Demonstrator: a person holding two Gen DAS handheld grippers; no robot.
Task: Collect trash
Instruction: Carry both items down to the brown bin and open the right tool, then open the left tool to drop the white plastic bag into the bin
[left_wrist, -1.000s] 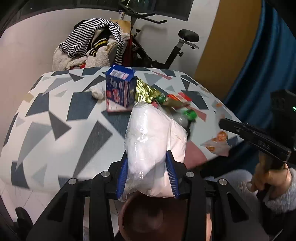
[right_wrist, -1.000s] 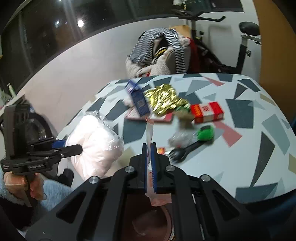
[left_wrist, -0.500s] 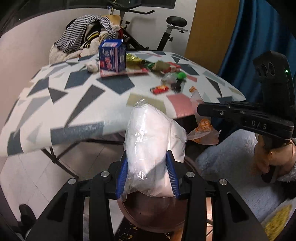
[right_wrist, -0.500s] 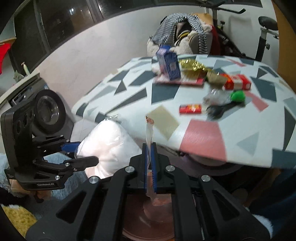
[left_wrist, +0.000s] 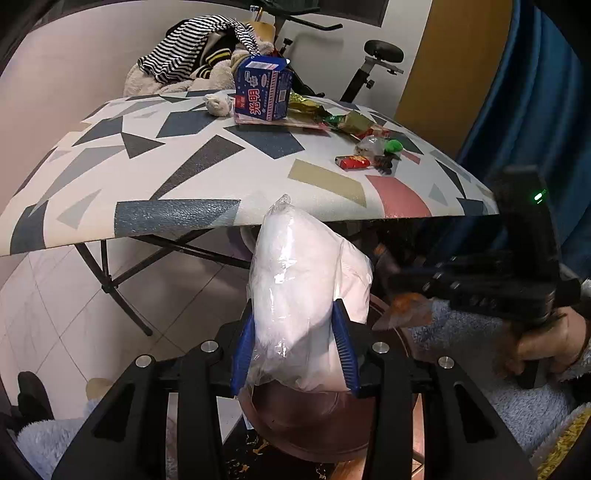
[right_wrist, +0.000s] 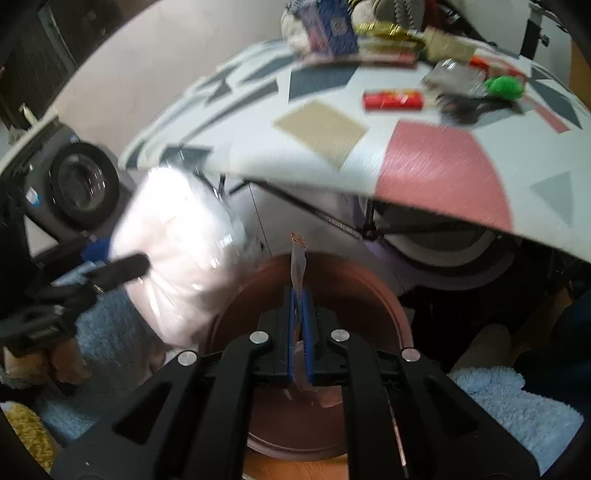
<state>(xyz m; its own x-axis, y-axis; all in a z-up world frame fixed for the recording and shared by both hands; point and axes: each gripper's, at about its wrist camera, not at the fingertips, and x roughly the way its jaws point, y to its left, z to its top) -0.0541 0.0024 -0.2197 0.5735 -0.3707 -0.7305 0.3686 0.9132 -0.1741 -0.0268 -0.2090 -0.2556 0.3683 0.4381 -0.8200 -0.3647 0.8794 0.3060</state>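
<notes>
My left gripper (left_wrist: 293, 350) is shut on a white plastic bag (left_wrist: 306, 295) and holds it below the table edge, over a brown round bin (left_wrist: 314, 424). The bag also shows in the right wrist view (right_wrist: 177, 247). My right gripper (right_wrist: 299, 314) is shut on a thin clear snack wrapper (right_wrist: 297, 262) over the brown bin (right_wrist: 369, 295). The right gripper shows in the left wrist view (left_wrist: 406, 291) with an orange wrapper (left_wrist: 406, 310). More trash lies on the table: a blue carton (left_wrist: 262, 92), a gold wrapper (left_wrist: 306, 105), a red pack (left_wrist: 352, 162).
The patterned table (left_wrist: 147, 166) hangs over the bin, with folding legs (left_wrist: 122, 280) beneath. A clothes-piled chair (left_wrist: 199, 55) and exercise bike (left_wrist: 373, 59) stand behind. A blue curtain (left_wrist: 535, 110) is right. Fluffy blue fabric (right_wrist: 517, 406) lies near the bin.
Both grippers have dropped lower, from table level to under the table edge, and now hang over the brown bin. Each still holds its item.
</notes>
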